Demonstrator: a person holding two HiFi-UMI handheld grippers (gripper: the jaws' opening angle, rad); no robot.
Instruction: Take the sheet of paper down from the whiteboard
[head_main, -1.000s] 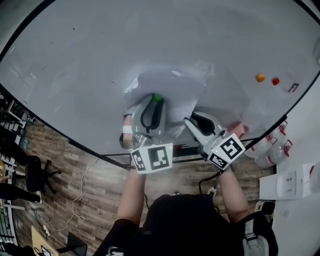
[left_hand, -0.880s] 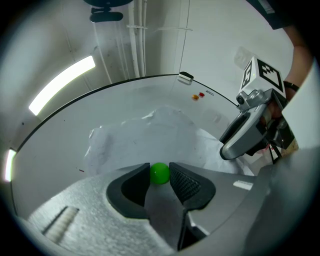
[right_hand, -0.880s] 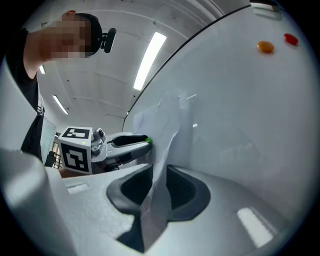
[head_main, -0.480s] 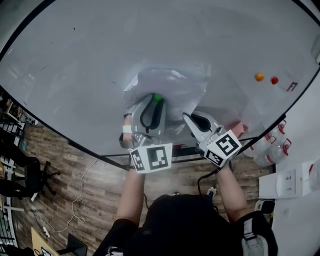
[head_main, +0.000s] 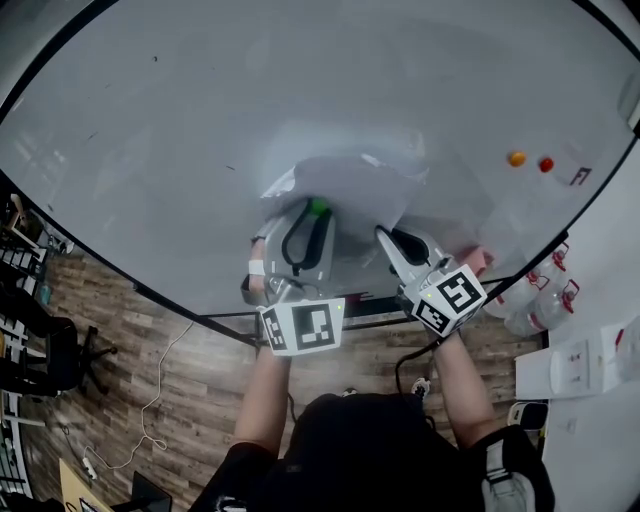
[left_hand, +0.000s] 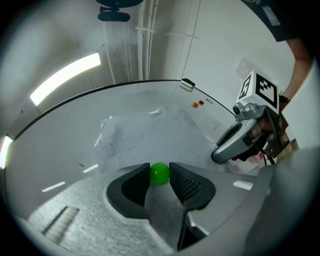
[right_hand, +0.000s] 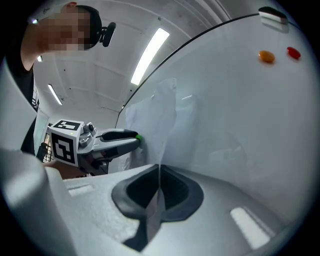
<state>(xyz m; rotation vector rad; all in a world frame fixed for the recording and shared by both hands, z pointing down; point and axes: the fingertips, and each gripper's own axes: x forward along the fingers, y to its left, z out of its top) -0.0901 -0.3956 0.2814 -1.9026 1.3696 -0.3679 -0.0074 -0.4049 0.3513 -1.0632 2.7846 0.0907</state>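
1. Filling most of the head view, the whiteboard (head_main: 200, 120) is stretching from 9 o'clock round to 3 o'clock, its dark frame running along the lower edge
2. The sheet of paper (head_main: 350, 185) is lying against the board just toward 12 o'clock from the middle of the head view, crumpled and lifting away from the board along its lower part
3. The left gripper (head_main: 314, 214) is reaching in at the sheet's 7 o'clock, its jaws standing fairly wide and closing on a green magnet (left_hand: 160, 173) that is sitting on the paper
4. The right gripper (right_hand: 159, 170) is coming in at the sheet's 5 o'clock, its jaws pressing fully together with the thin edge of the paper pinched between them
5. An orange magnet (head_main: 516, 158) and a red magnet (head_main: 545, 164) are sitting side by side on the board, well apart from the sheet toward 3 o'clock
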